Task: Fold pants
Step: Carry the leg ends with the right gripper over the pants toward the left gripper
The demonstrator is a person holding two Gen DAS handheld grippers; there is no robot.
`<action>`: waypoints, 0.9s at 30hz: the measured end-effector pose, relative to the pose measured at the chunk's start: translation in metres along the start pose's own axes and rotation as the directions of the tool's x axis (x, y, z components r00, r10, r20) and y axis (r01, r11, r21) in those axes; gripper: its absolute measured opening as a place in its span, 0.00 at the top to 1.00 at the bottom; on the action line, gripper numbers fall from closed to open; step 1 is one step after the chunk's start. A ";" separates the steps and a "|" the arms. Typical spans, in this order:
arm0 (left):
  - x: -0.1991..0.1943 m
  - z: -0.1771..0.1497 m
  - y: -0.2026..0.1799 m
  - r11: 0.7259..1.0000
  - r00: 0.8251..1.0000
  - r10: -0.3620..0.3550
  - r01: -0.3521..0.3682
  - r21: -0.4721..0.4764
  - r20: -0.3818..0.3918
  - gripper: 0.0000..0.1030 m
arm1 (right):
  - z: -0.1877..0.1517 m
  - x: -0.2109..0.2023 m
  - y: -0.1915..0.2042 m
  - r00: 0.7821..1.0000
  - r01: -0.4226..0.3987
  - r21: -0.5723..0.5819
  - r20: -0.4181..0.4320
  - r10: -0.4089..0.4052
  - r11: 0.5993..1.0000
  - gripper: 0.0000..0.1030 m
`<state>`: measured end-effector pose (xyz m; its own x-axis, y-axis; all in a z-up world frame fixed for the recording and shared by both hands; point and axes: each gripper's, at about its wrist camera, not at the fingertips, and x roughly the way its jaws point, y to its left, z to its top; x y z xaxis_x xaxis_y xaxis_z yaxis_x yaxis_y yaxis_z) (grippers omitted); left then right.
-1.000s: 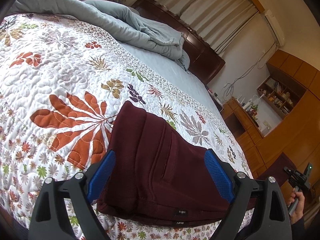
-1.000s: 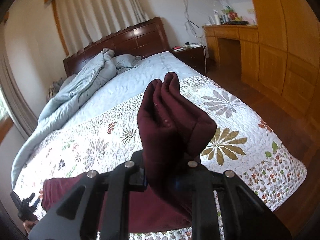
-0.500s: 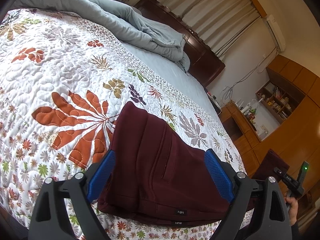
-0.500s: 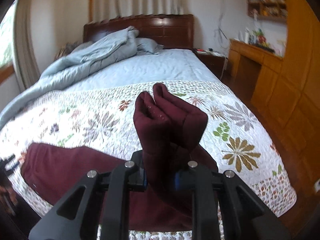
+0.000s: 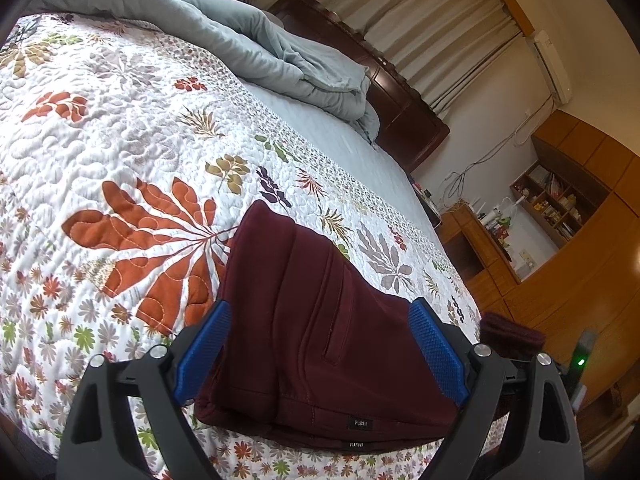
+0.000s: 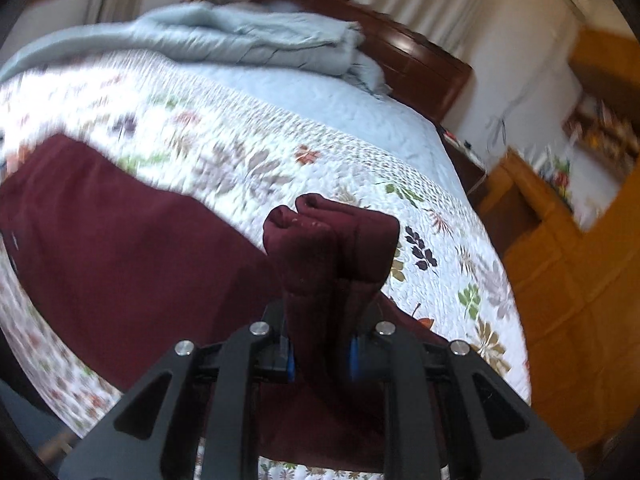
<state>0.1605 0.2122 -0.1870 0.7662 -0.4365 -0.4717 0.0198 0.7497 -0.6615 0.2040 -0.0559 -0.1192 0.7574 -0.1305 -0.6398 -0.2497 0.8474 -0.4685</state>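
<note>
The right gripper (image 6: 320, 356) is clamped on the bunched hems of the dark maroon fleece pants (image 5: 320, 340) lying on the floral quilt (image 5: 120, 140); the wide-open left gripper (image 5: 320, 360) straddles the waistband, seemingly without pressing. Mid-fold: next, lay hems at waistband.

Ahead of me a white quilted bedspread printed with orange, green and brown leaves (image 5: 120, 128) is covering the near part of the bed. Beyond it a pale blue sheet (image 5: 344, 140) is lying flat, and a rumpled grey-blue duvet (image 5: 256, 44) is sitting heaped against the dark wooden headboard (image 5: 404, 108). Cream pleated curtains (image 5: 424, 12) are hanging behind that. To my right, orange-brown wooden cabinets (image 5: 580, 280) are lining the wall, with a white air conditioner (image 5: 550, 66) hanging above.
</note>
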 end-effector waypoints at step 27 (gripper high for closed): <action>0.006 -0.002 -0.001 1.000 1.000 -0.001 0.001 0.009 -0.025 0.12 | -0.058 0.035 0.094 0.992 0.087 -0.501 -0.032 -0.119 0.861 0.83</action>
<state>0.1640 0.2079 -0.1902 0.7497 -0.4494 -0.4858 0.0260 0.7535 -0.6569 0.1720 -0.0109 -0.2211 0.7620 -0.2472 -0.5985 -0.4509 0.4608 -0.7644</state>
